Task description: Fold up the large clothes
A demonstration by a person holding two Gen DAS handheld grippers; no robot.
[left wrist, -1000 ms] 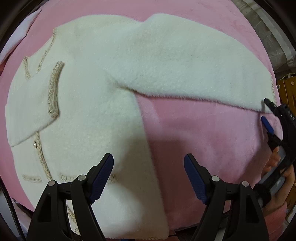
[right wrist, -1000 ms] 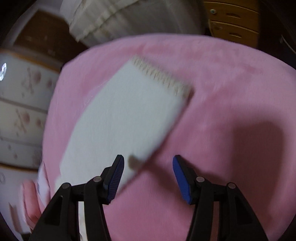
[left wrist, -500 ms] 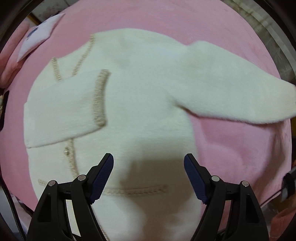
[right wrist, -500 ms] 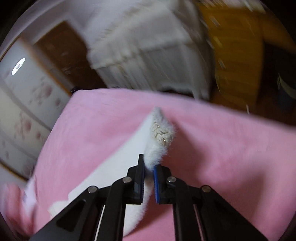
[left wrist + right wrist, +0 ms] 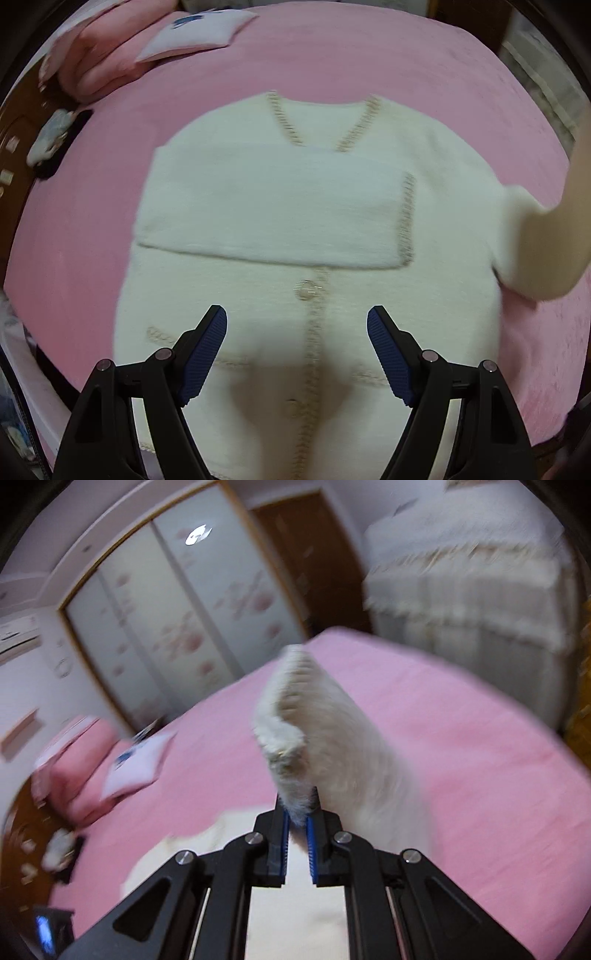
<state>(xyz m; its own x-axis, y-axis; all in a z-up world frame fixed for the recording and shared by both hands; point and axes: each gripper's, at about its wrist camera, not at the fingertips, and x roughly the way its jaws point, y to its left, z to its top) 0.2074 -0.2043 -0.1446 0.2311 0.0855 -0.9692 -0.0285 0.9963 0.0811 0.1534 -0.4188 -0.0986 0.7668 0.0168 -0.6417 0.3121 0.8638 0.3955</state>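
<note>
Left claw [image 5: 296, 350] spread wide, gripping nothing, above the cream cardigan [image 5: 310, 236] lying front-up on the pink bed [image 5: 424, 70] with one sleeve [image 5: 269, 206] folded across its chest; right claw [image 5: 296, 821] pinched on the other sleeve's cuff [image 5: 295, 716], held clear of the bed.

You're in a home bedroom: pink bed [image 5: 461, 746], pink pillows [image 5: 77, 764], sliding wardrobe [image 5: 177, 620] with floral doors, wooden door [image 5: 314, 554], wall air conditioner [image 5: 18, 635], lace-covered furniture [image 5: 472, 590].
</note>
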